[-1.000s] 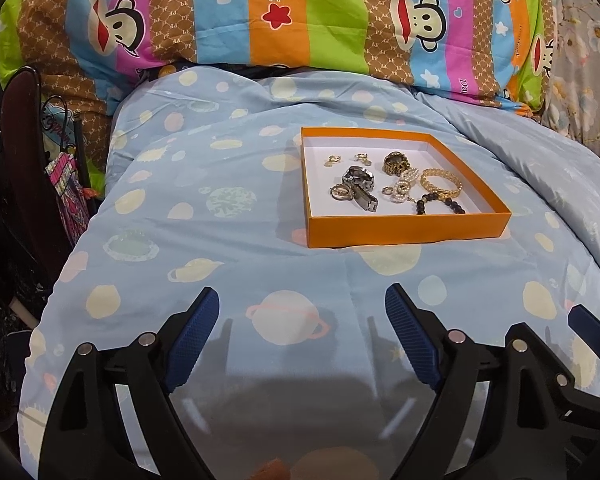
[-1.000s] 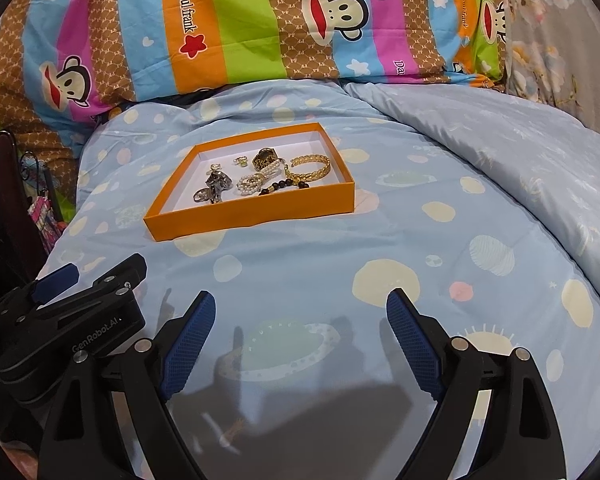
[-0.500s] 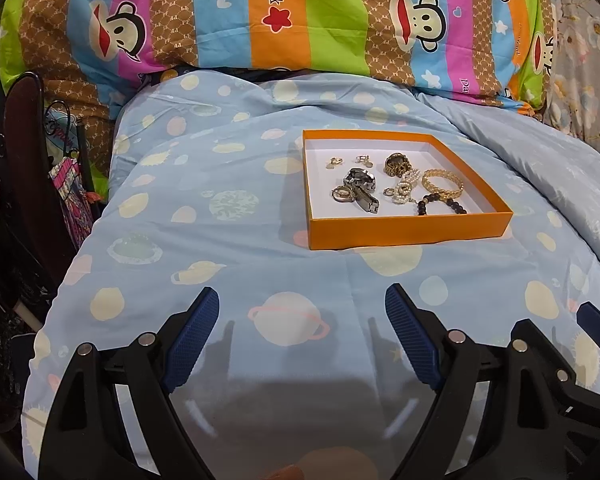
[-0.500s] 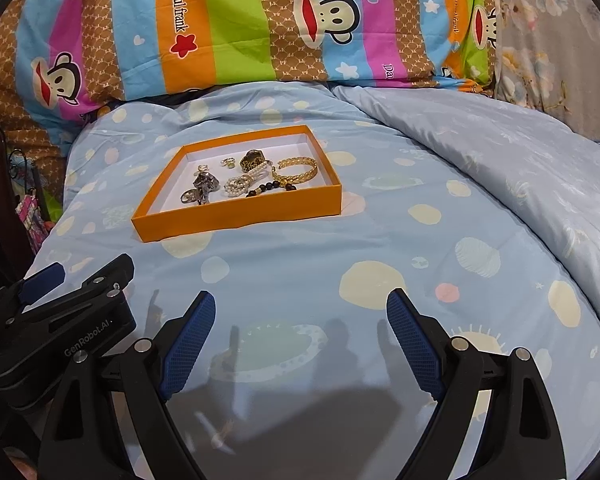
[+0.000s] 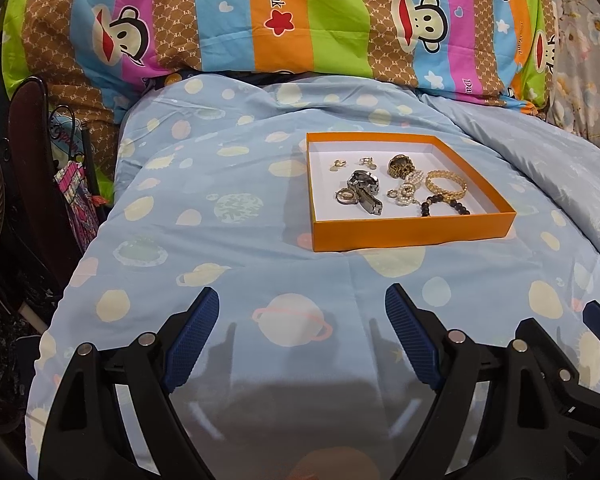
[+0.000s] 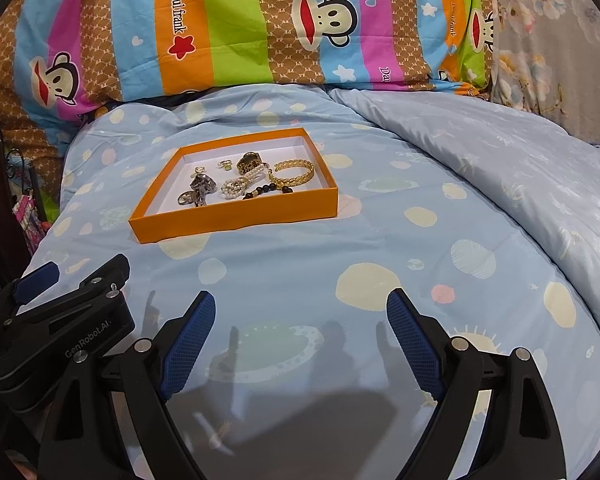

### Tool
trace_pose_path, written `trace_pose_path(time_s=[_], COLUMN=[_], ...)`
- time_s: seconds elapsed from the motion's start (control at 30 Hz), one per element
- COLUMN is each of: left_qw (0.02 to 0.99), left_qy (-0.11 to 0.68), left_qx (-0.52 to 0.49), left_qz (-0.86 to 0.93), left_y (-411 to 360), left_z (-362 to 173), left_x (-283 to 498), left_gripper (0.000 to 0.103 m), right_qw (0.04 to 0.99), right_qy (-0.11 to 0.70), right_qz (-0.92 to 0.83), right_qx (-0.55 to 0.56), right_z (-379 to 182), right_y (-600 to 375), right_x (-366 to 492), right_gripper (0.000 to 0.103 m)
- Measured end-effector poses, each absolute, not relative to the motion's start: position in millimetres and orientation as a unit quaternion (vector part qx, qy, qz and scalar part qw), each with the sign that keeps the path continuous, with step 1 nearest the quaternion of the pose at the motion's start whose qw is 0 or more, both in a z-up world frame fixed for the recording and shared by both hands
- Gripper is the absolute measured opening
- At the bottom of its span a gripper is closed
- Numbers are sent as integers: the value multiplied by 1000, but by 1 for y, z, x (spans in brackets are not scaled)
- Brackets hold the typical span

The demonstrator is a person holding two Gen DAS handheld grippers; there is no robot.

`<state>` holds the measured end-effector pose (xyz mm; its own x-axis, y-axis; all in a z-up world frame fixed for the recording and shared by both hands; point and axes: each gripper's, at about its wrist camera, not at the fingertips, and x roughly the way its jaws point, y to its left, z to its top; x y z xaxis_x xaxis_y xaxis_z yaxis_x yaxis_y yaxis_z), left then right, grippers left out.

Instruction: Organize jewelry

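Jewelry lies tangled in the orange box mid-bed. The left gripper and the right gripper are both wide apart, empty, near the bed's front edge. Best to pick one piece slowly.

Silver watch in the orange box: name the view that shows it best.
Left wrist view: the silver watch lies open to sight, face and band distinct. In the right wrist view it is smaller, foreshortened, and blends with the neighbouring rings.

Small earrings too tiny for detail
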<state>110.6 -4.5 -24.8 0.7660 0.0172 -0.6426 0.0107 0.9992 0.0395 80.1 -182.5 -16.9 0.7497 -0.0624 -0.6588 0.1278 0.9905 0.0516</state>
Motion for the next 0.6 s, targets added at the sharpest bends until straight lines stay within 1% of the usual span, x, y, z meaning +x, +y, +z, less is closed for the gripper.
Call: trace_pose_path(time_s=[0.6], left_qw=[941], left_qy=[338], left_qx=[21], left_qz=[6], left_y=[-3], left_z=[-22], left_x=[109], left_gripper=[83], right_qw=[935], right_qy=[349], right_qz=[-52], right_qx=[46], right_z=[-16], right_y=[-182], right_x=[79], right_gripper=[86])
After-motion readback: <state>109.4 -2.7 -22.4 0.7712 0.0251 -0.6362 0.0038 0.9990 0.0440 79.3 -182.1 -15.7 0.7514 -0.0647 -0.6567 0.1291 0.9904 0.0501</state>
